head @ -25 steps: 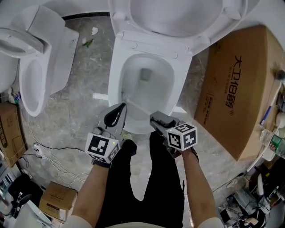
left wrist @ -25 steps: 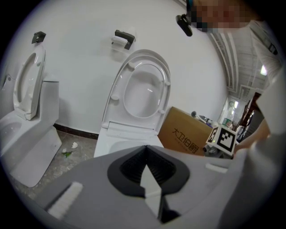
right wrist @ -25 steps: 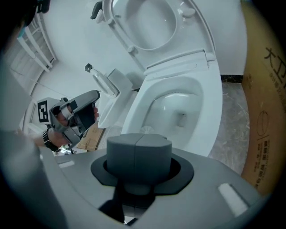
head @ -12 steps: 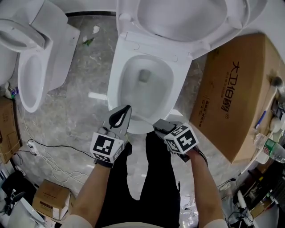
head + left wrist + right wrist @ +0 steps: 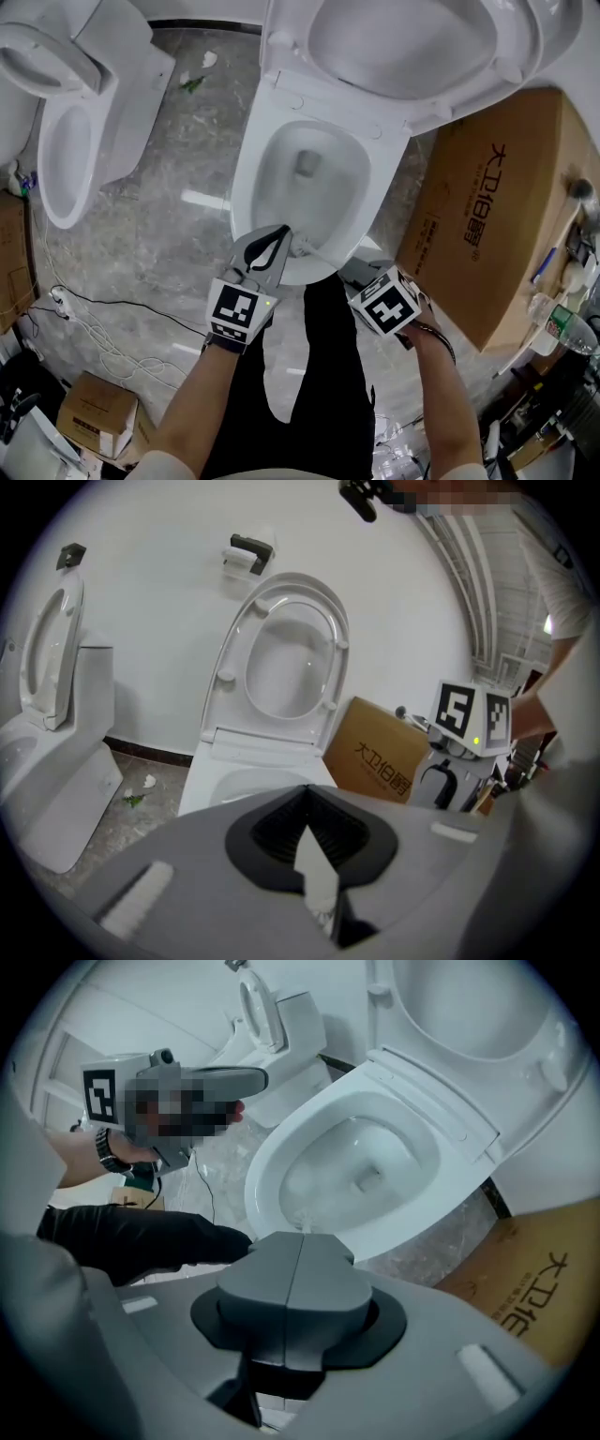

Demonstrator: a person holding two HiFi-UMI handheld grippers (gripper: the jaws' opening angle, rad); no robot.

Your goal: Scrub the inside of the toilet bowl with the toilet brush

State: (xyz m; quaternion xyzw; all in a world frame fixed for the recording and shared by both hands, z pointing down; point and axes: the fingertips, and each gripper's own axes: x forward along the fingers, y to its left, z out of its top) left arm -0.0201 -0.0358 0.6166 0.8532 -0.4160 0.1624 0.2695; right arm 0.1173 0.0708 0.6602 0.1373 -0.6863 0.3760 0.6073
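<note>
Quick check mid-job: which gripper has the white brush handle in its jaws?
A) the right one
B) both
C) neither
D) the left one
D: in the left gripper view the left gripper is clamped on the white toilet brush handle, while the right gripper has its jaws together on nothing.

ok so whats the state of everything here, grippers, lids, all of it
left gripper: shut on brush
right gripper: shut, empty
toilet lid: up
second toilet lid: up
box: shut
</note>
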